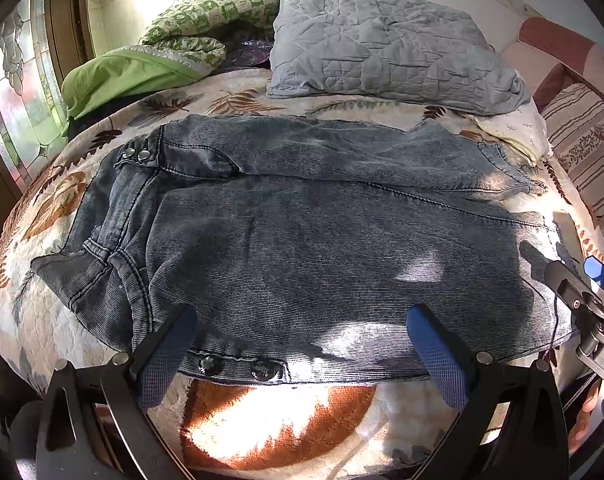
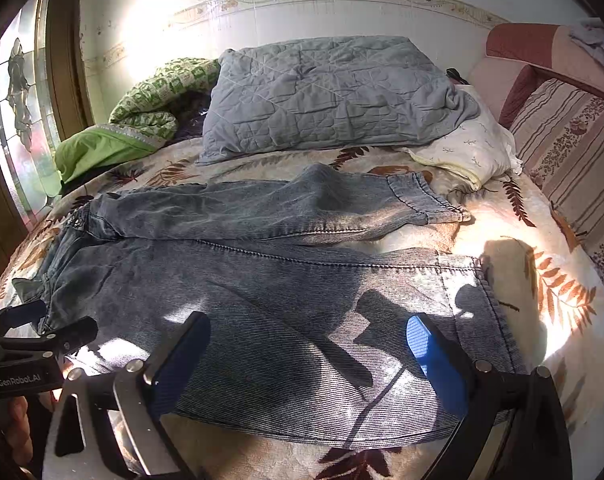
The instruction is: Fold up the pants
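Observation:
Grey-blue denim pants [image 1: 302, 220] lie flat on the bed, waistband to the left, legs running right. In the right wrist view the pants [image 2: 262, 272] show two legs side by side with cuffs at the right. My left gripper [image 1: 302, 324] is open, its blue pads [image 1: 434, 344] over the near edge by the waistband snaps [image 1: 238, 366]. My right gripper [image 2: 308, 340] is open over the near leg, with nothing between its pads [image 2: 426, 344]. Each gripper shows at the edge of the other's view: the right one [image 1: 582, 300], the left one [image 2: 42, 340].
The bed has a leaf-print blanket [image 2: 542, 280]. A grey quilted pillow [image 2: 330, 92], a white pillow [image 2: 474, 148] and a green quilt [image 2: 134, 124] lie at the far side. A striped headboard cushion [image 2: 574, 152] is at the right, a window [image 2: 18, 120] at the left.

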`<state>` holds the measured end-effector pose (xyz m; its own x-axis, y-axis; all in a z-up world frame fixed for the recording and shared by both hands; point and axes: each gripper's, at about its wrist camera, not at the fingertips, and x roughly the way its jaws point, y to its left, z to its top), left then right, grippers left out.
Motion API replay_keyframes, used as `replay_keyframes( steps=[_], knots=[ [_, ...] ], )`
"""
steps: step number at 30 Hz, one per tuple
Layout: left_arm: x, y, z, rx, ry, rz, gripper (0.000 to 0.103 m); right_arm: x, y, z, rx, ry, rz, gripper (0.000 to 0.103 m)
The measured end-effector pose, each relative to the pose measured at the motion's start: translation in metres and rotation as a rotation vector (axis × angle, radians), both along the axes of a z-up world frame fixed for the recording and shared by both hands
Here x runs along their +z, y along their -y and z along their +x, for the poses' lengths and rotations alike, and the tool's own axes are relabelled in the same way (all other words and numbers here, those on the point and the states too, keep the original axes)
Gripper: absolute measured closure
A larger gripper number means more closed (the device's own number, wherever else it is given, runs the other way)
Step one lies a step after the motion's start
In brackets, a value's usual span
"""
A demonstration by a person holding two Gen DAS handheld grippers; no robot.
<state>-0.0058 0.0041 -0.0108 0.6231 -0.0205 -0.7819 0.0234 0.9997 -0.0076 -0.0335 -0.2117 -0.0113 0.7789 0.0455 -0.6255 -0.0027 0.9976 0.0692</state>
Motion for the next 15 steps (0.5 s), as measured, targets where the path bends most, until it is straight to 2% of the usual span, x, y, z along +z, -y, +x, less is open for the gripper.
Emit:
replay_keyframes(
  steps=[15],
  knots=[
    [-0.0005,-0.0008,-0.0004,0.005,-0.001,-0.001,0.0,-0.0004,-0.0005,-0.0001,0.0,0.0,-0.001,0.003]
  ],
)
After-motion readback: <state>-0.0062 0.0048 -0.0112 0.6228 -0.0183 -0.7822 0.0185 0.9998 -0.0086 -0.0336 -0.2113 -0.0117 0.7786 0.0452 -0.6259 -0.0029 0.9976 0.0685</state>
